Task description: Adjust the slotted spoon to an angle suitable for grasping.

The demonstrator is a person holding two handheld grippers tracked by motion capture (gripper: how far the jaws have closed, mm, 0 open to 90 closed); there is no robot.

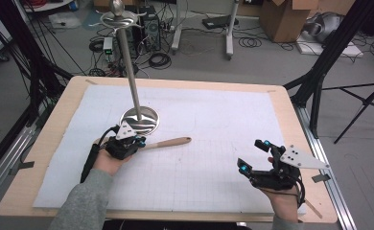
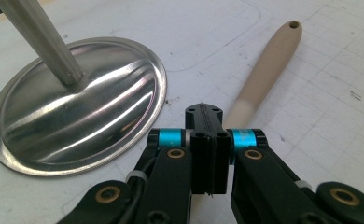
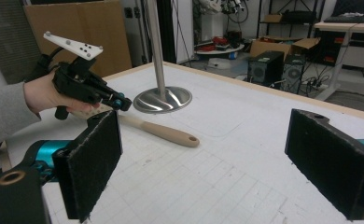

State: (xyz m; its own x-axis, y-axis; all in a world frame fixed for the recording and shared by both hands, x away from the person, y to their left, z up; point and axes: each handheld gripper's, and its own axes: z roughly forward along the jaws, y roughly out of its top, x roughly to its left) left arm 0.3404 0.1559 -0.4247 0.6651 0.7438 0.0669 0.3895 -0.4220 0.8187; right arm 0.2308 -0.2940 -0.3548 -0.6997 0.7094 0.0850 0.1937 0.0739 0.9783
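Gripping the near end of a wooden handle (image 2: 264, 70), the left gripper (image 1: 127, 143) has its jaws pressed narrow around it, so the pick-up looks done in part: the grasp is made, but the handle lies flat on the white mat (image 1: 214, 120) and, as I judge it, has not been lifted. From those jaws the handle runs straight ahead, its far end with the small hole pointing away from the claw. Just to the side of the closed jaws sits the round metal base (image 2: 77, 121) of a tall stand, near the handle but apart from it, with its pole (image 1: 129, 72) rising beside the hand. What is left seems to be raising the handle and carrying it off, perhaps toward the stand. The left hand (image 1: 109, 162) lies low on the mat, forearm angled in from the table's edge. The right gripper (image 1: 267, 165) waits well apart, jaws spread wide and holding nothing, tilted toward the handle.
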